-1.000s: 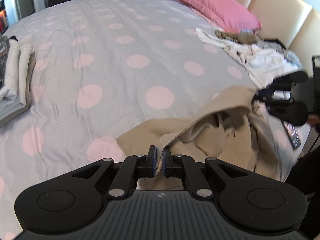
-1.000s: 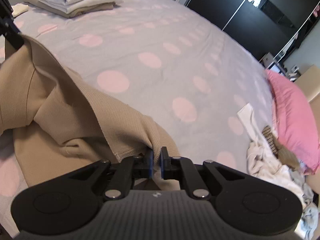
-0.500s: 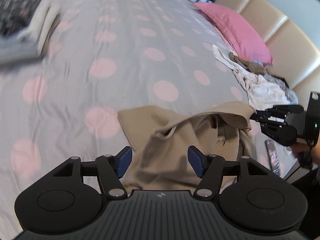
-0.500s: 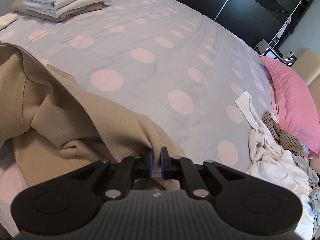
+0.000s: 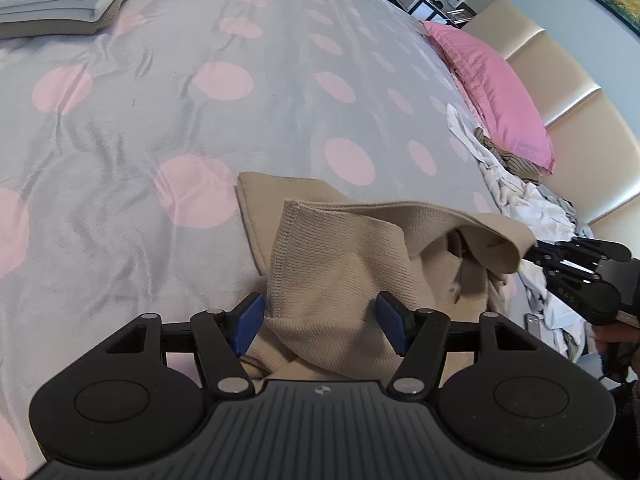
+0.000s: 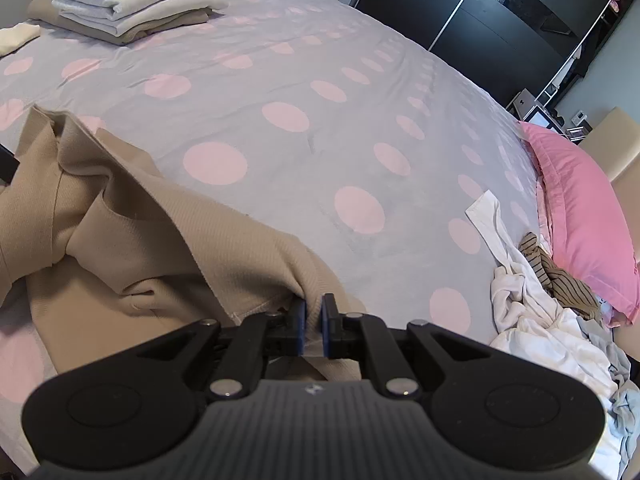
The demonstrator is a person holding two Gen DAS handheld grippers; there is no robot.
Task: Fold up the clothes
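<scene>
**Ana:** Since a second earlier the left hand-held gripper (image 5: pixel 320 326) had let go: its blue pads, which had been pinched on a hem of the beige ribbed knit sweater (image 5: pixel 344 276), stood wide apart, and it had sunk closer to the cloth with a roll of the wrist.

**Ben:** Was anything between the pads?

**Ana:** A loose fold of the sweater lay between them, but they were not pressing on it. The right hand-held gripper (image 6: pixel 314 330) had not moved; its jaws were clamped on the sweater's stitched hem and held that edge raised off the bed.

**Ben:** Where did the sweater lie?

**Ana:** Bunched at the near edge of the bed with the grey, pink-dotted cover (image 5: pixel 280 120). A stack of folded clothes (image 6: pixel 132 4) sat at the far left corner, and a heap of unfolded white laundry (image 6: pixel 532 320) lay beside the pink pillow (image 6: pixel 580 208) toward the headboard end.

**Ben:** How would it handle?

**Ana:** Soft, limp and light, I judged, and a bit stretchy. It would sag wherever it was not held, so the firm places were the stitched hem or a ribbed cuff, never the slack middle.

**Ben:** And the poses?

**Ana:** Both pointed steeply down at the bed, the left beside the sweater's near left corner, the right at the opposite end.
</scene>
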